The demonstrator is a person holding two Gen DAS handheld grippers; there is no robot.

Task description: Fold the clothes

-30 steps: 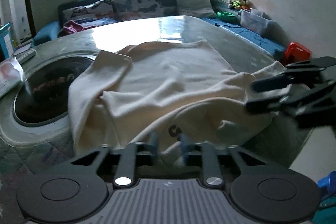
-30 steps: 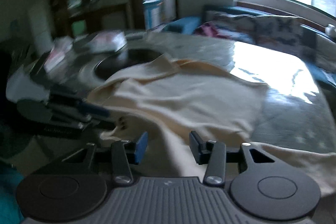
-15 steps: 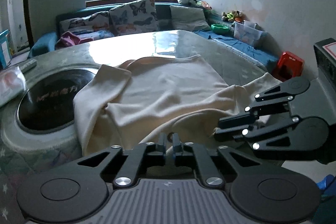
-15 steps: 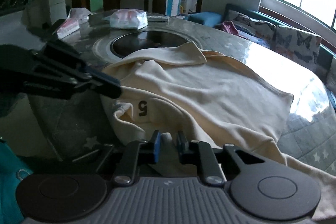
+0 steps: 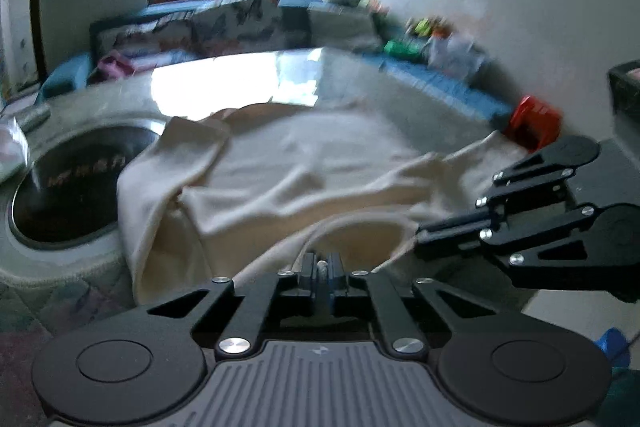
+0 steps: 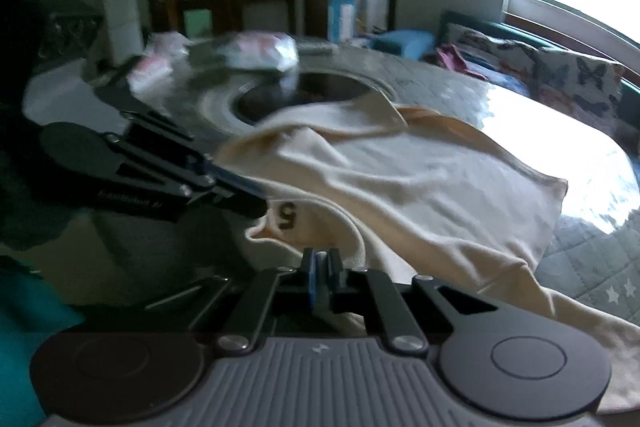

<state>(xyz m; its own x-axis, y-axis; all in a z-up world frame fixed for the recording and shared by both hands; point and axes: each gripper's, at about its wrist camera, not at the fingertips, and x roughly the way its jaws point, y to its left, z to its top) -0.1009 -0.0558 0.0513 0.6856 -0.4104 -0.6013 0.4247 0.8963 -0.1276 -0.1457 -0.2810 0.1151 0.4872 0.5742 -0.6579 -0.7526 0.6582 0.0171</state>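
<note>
Nearest the cameras, the left gripper (image 5: 320, 269) is pinched tight on the near hem of a cream sweatshirt (image 5: 304, 167), and the right gripper (image 6: 320, 269) is clamped on that hem further along, the garment lying rumpled across a quilted round table (image 6: 592, 255) with one sleeve drooping off the near edge. Both bites look thin, so a quick lift could likely pull the hem free or drag the sweatshirt off. Further back, a clear storage bin (image 5: 456, 53) holds blurred, unidentifiable contents.
</note>
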